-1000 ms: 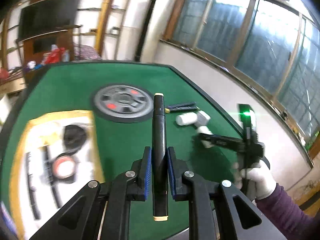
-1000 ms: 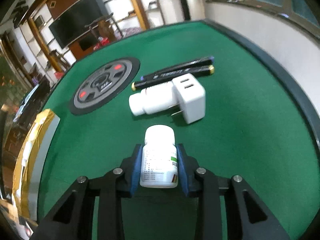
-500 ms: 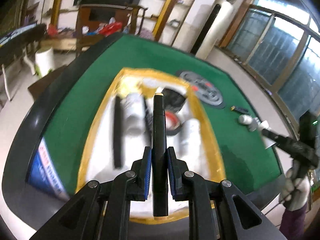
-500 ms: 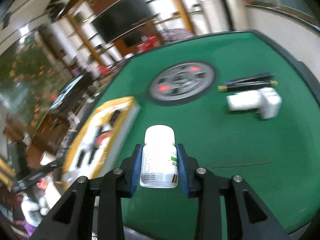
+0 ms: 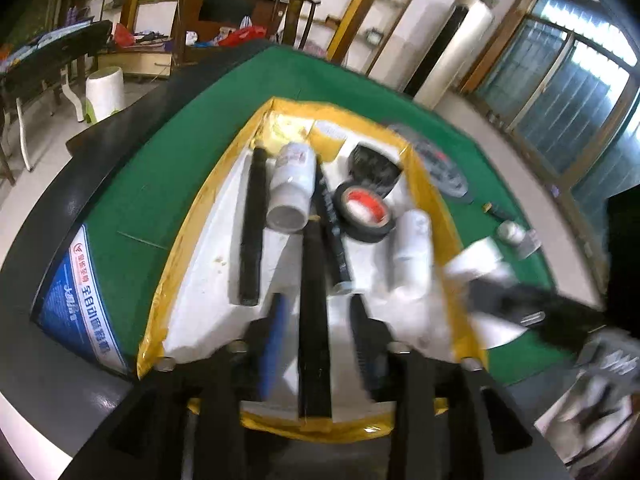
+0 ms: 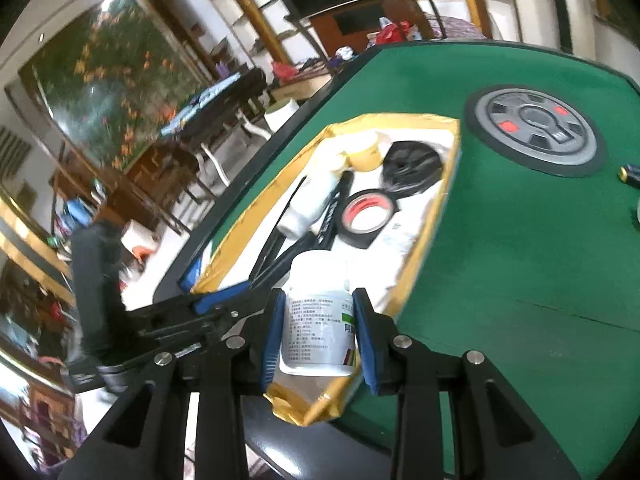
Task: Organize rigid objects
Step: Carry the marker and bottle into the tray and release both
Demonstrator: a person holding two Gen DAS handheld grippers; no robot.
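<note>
My left gripper (image 5: 316, 320) hangs low over the white foam tray (image 5: 200, 288) with its yellow taped rim. Its jaws are opening, and the black marker (image 5: 314, 300) stands loose between them with a gap on each side. The tray holds another black marker (image 5: 252, 232), a white bottle (image 5: 290, 184), a black tape roll (image 5: 362, 212) and a second white bottle (image 5: 412, 248). My right gripper (image 6: 320, 320) is shut on a white pill bottle (image 6: 320, 312) above the tray's near corner (image 6: 312, 408). It shows blurred at the right (image 5: 520, 304) in the left wrist view.
A grey disc (image 6: 534, 128) is set into the green table (image 6: 520, 240) beyond the tray. A pen (image 5: 496, 210), a small white bottle (image 5: 510, 232) and a white charger (image 5: 530, 240) lie at the far right. The table's black edge (image 5: 60, 360) runs close by.
The left gripper swung from the open table to over the tray and sank, and its jaws have parted from the marker. The right gripper carried its bottle across to the tray's corner.
</note>
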